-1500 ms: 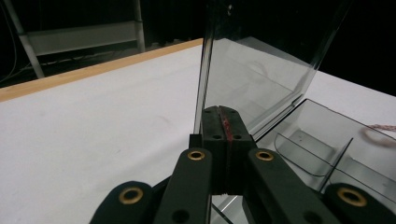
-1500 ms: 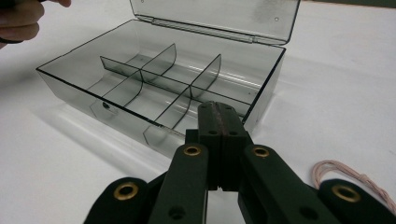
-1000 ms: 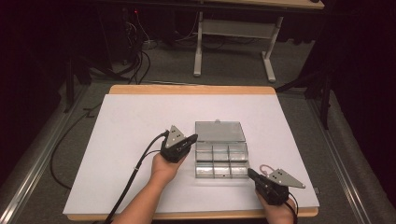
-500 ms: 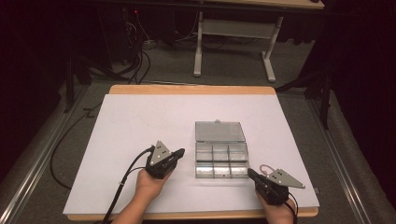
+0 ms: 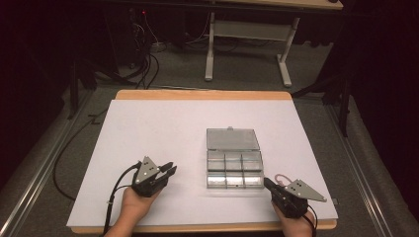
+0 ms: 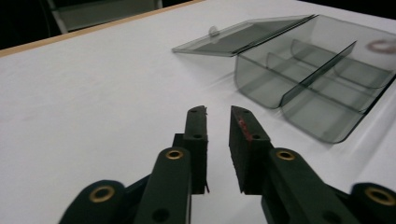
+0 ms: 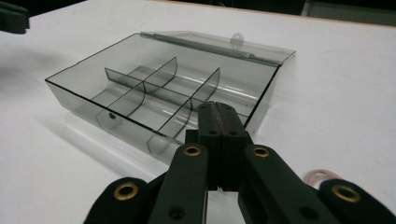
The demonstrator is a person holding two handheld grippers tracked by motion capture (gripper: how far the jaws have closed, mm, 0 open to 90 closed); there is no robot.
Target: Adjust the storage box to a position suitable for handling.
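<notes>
A clear smoky plastic compartment box [image 5: 234, 169] lies on the white table, its lid [image 5: 232, 139] folded flat open on the far side. The compartments [image 7: 159, 93] look empty. My left gripper [image 5: 168, 170] rests well left of the box, its jaws a little apart with nothing between them [image 6: 218, 112]; the box [image 6: 308, 79] shows ahead to its right. My right gripper [image 5: 267, 182] sits just off the box's near right corner, jaws pressed together [image 7: 219, 109] and holding nothing. A pinkish rubber band [image 5: 281, 178] lies on the table beside that gripper.
A white sheet [image 5: 158, 128] covers the wooden table, with its near edge [image 5: 197, 229] under both hands. Cables [image 5: 143, 64] and a table frame [image 5: 247, 34] stand on the floor beyond the far edge.
My left gripper has drawn back from the box's left side, toward the person and leftward. The right gripper and the box have stayed put.
</notes>
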